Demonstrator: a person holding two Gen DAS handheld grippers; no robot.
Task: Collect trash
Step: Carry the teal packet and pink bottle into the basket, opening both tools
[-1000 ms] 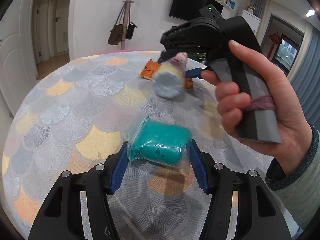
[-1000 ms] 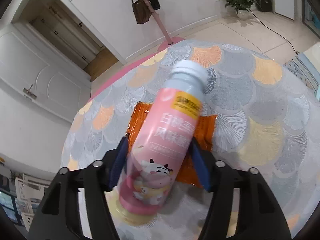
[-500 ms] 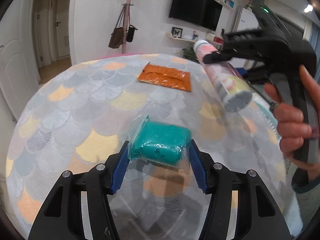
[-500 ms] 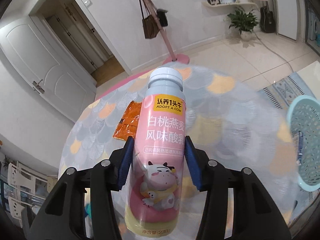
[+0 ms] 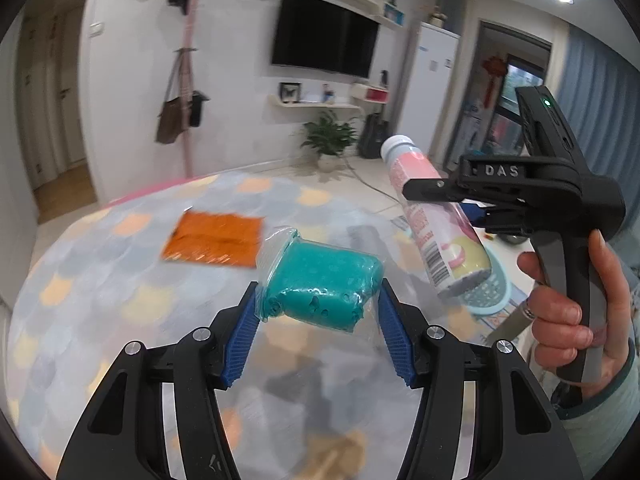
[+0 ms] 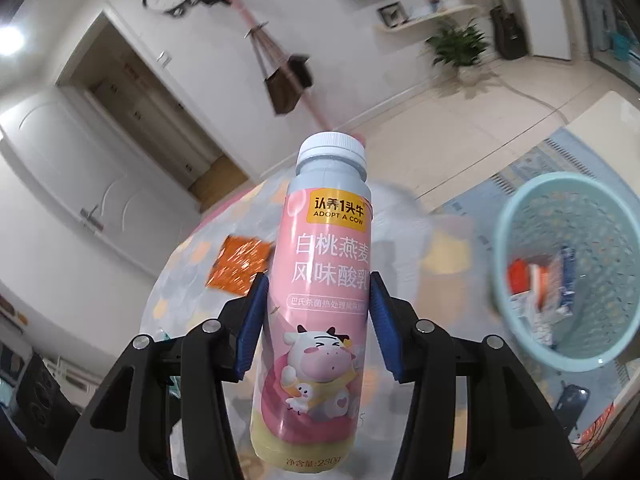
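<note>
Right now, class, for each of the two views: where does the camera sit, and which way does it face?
Left wrist: sits behind the left hand-held gripper, facing across the table; holds a teal packet; the right hand shows.
Right wrist: sits behind the right hand-held gripper, facing down along the pink bottle it clamps; no body shows.
Shared: bottle, orange wrapper, blue basket.

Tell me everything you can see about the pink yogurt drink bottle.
The pink yogurt drink bottle is plastic, with a pale blue-grey screw cap still on, a yellow "ADOPT A COW" patch, white Chinese lettering, a cartoon cow and a yellow band at the base. The left wrist view shows a barcode on its side. It is lifted above the table, cap pointing away from the right gripper, whose blue jaws clamp its middle from both sides. Nothing else touches it.
</note>
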